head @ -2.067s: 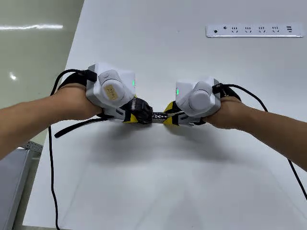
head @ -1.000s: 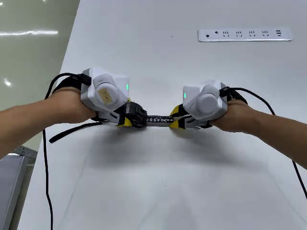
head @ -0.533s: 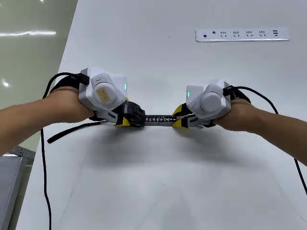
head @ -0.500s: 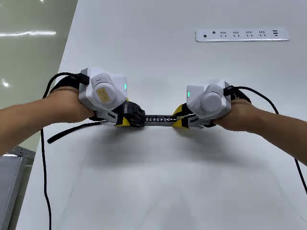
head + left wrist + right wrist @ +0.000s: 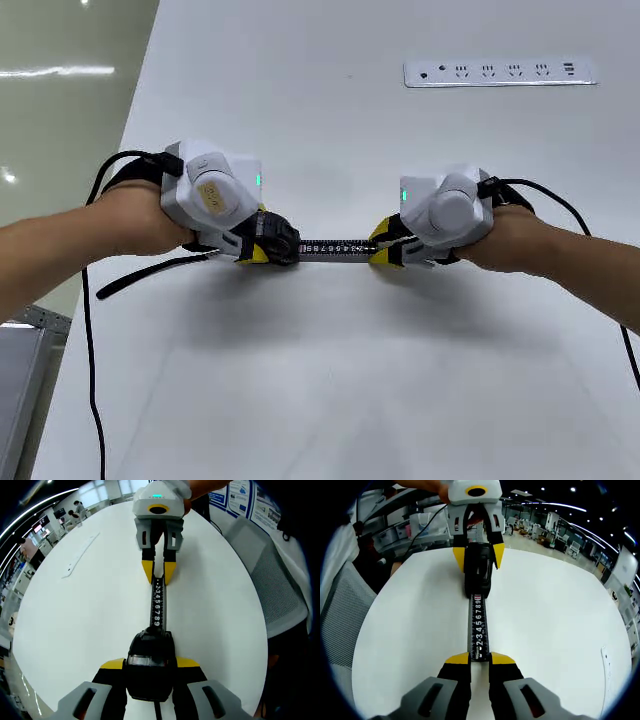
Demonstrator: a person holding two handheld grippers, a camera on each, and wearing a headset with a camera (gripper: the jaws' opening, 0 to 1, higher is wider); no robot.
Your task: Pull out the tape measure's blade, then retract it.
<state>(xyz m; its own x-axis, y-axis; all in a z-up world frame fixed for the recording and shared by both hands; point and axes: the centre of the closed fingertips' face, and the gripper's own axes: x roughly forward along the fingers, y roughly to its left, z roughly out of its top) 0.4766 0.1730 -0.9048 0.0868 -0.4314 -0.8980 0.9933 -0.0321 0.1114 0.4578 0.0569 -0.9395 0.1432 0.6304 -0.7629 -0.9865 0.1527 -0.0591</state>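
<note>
Tape measure [image 5: 280,240] held between two grippers low over the white table [image 5: 330,380], blade part out.
Left gripper [image 5: 262,246] is clamped on the black case. The blade [image 5: 335,245] runs level to the right, with numbers up to 9 showing. Right gripper [image 5: 386,248] has its yellow tips pinched on the blade's end. Power strip [image 5: 498,71] lies at the far right of the table.

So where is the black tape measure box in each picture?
Head view: tape measure case, left of centre, in the left claw.
Left gripper view: bottom centre, gripped by that claw.
Right gripper view: upper centre, at the far end of the blade.
Landmark: the numbered blade.
</note>
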